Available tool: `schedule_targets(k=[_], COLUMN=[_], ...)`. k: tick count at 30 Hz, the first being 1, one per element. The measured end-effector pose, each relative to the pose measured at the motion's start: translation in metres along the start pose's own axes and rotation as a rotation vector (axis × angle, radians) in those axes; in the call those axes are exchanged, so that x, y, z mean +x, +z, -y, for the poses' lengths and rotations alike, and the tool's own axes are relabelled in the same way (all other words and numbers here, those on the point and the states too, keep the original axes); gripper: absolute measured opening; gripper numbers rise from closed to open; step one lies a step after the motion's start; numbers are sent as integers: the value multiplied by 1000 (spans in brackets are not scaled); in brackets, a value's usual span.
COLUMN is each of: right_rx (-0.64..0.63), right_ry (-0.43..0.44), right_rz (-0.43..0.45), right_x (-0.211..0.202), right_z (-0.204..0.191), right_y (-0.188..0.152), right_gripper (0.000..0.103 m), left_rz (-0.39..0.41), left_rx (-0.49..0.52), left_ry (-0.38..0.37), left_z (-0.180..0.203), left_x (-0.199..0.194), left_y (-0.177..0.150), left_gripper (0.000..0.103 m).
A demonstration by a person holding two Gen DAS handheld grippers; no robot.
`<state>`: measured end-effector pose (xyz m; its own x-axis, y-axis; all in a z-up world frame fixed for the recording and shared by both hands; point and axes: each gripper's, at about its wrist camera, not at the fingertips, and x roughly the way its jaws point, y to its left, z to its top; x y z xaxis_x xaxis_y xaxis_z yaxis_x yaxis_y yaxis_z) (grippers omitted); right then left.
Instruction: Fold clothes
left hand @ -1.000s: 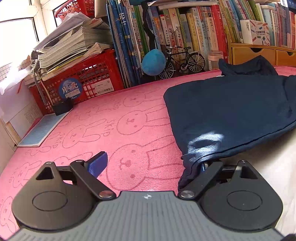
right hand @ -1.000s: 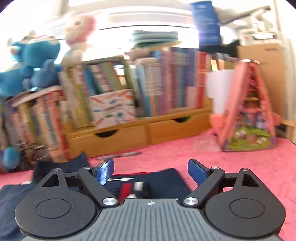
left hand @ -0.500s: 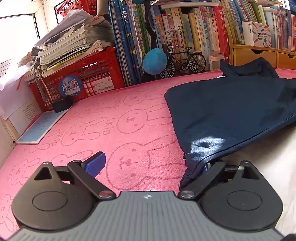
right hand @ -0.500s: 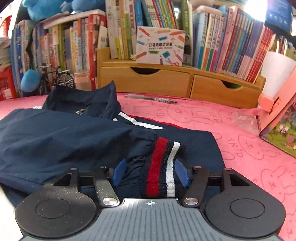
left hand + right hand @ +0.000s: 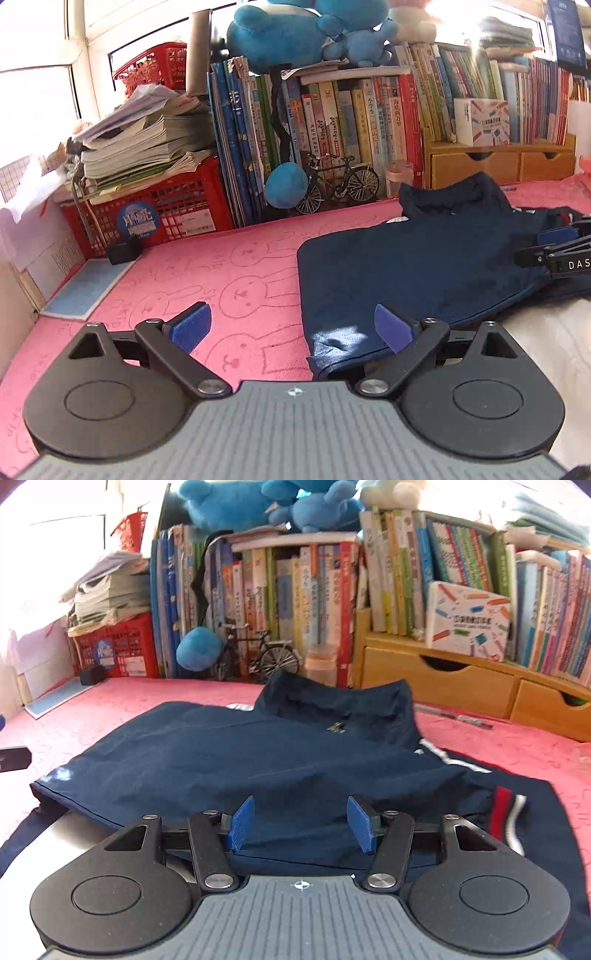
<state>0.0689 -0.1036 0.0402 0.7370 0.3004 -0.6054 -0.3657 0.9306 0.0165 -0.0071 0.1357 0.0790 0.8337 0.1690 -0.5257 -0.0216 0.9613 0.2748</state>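
Note:
A navy jacket (image 5: pixel 413 266) lies folded over on the pink bunny-print mat (image 5: pixel 229 258), its collar toward the books. In the right wrist view the same navy jacket (image 5: pixel 258 760) spreads ahead, with a red-and-white striped cuff (image 5: pixel 506 805) at the right. My left gripper (image 5: pixel 291 326) is open above the jacket's near left corner, holding nothing. My right gripper (image 5: pixel 301 823) is open just above the near edge of the cloth, nothing between its pads. The right gripper (image 5: pixel 557 243) also shows at the right edge of the left wrist view.
A red crate (image 5: pixel 155 210) with stacked papers stands back left. Books (image 5: pixel 332 140), a model bicycle (image 5: pixel 338 184) and a blue plush ball (image 5: pixel 286 184) line the back. Wooden drawers (image 5: pixel 443 686) sit back right, a pen (image 5: pixel 458 718) before them. A blue pad (image 5: pixel 85 291) lies left.
Both grippers have lifted and drawn back. The left one no longer has the jacket's corner against its right finger. The right one came off the striped cuff and shifted left.

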Motion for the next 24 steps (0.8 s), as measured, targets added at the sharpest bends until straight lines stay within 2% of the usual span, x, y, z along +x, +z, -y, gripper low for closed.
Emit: schedule_targets(k=[2, 3, 4, 6, 9, 10, 11, 13, 15, 18, 21, 24], right_rx=[-26, -12, 8, 48, 118, 142, 165, 212, 259, 311, 346, 392], right_ry=[-14, -32, -53, -94, -93, -91, -90, -86, -82, -139, -175, -170], right_rz=[-26, -33, -40, -55, 9, 32, 55, 102, 149, 107, 55, -7], right_x=[5, 2, -2, -8, -35, -44, -54, -72, -91, -73, -47, -13], right_z=[-4, 6, 19, 45, 90, 105, 120, 151, 181, 217, 245, 266], right_y=[-7, -12, -17, -27, -30, -31, -32, -34, -35, -30, -29, -30], right_gripper=[55, 56, 56, 59, 54, 59, 77, 100, 100, 100, 100, 100], left_rz=[-68, -104, -90, -66, -115, -100, -77, -39, -53, -101, -161, -239], left_rx=[49, 63, 54, 12, -53, -73, -95, -159, -286, -461, -529, -569], left_ry=[24, 38, 34, 6, -70, -99, -129, -187, -253, -315, -341, -407], left_z=[6, 7, 2, -9, -27, -35, -44, -63, -83, -101, -99, -91], left_x=[23, 33, 35, 32, 22, 17, 11, 6, 26, 79, 132, 176], left_y=[-11, -19, -29, -42, -39, -32, -25, -7, 14, 34, 42, 42], left_gripper=[96, 96, 97, 98, 97, 96, 96, 98, 98, 98, 98, 98])
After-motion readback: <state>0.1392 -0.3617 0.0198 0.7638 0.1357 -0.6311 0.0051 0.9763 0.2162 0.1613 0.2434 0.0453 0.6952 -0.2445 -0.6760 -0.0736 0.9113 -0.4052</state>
